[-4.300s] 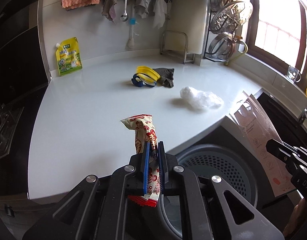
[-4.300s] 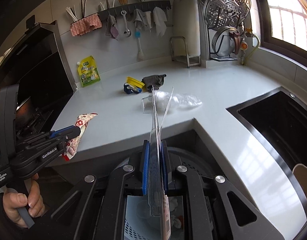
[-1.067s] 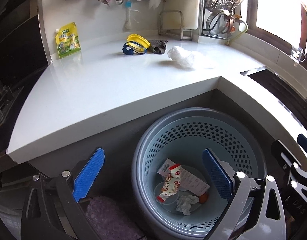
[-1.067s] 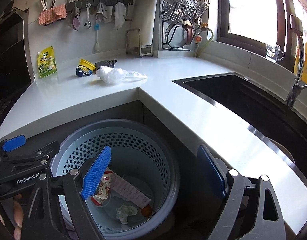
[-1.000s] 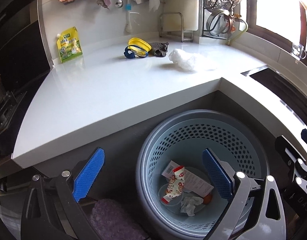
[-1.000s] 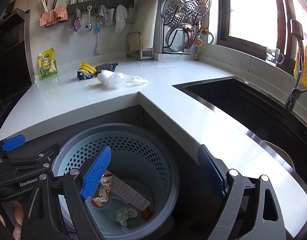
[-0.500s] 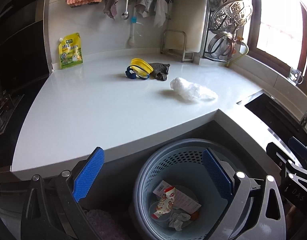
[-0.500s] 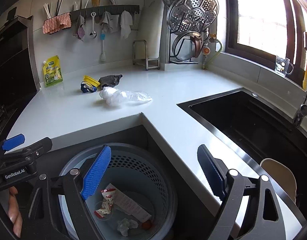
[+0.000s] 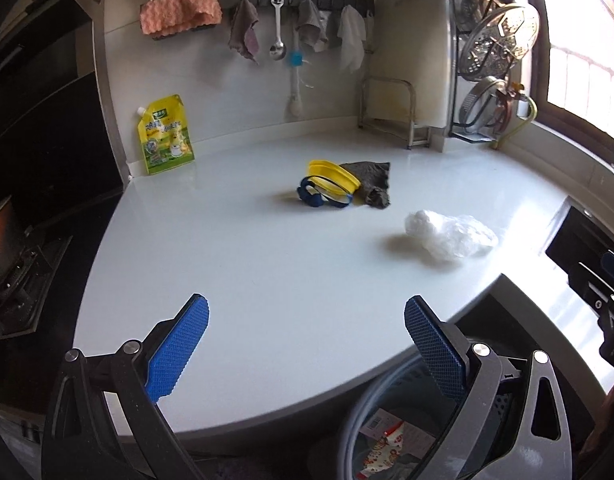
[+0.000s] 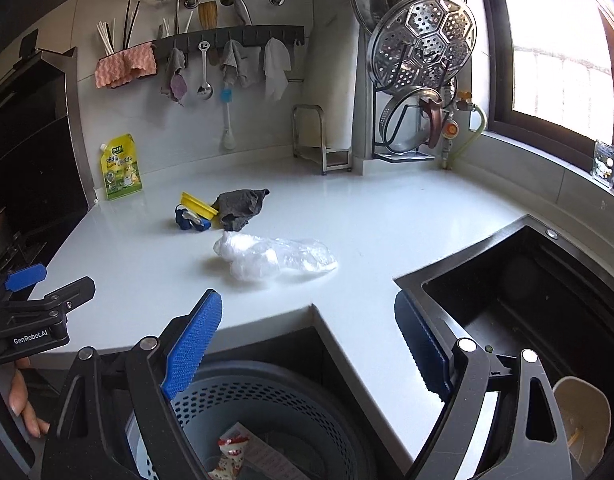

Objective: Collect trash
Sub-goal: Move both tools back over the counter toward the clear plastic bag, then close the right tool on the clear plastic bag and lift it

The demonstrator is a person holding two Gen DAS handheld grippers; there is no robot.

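A crumpled clear plastic bag (image 9: 451, 233) lies on the white counter (image 9: 243, 264), near its right front corner; it also shows in the right wrist view (image 10: 271, 257). My left gripper (image 9: 307, 332) is open and empty above the counter's front edge. My right gripper (image 10: 315, 336) is open and empty over the counter's inner corner. Below both is the blue-grey perforated bin (image 10: 267, 404), holding a red-and-white snack wrapper (image 10: 231, 450) and a flat pouch. The bin's rim (image 9: 359, 412) shows at the bottom of the left wrist view.
Yellow and blue plastic pieces (image 9: 327, 186) and a grey rag (image 9: 371, 188) lie mid-counter. A yellow-green pouch (image 9: 165, 134) leans on the back wall. A black sink (image 10: 523, 304) is at right, a stove (image 9: 11, 264) at left, a dish rack (image 10: 419, 80) behind.
Both grippers dropped the snack wrapper and flat pouch into the bin, opened, then rose from over the bin to counter height, facing the plastic bag.
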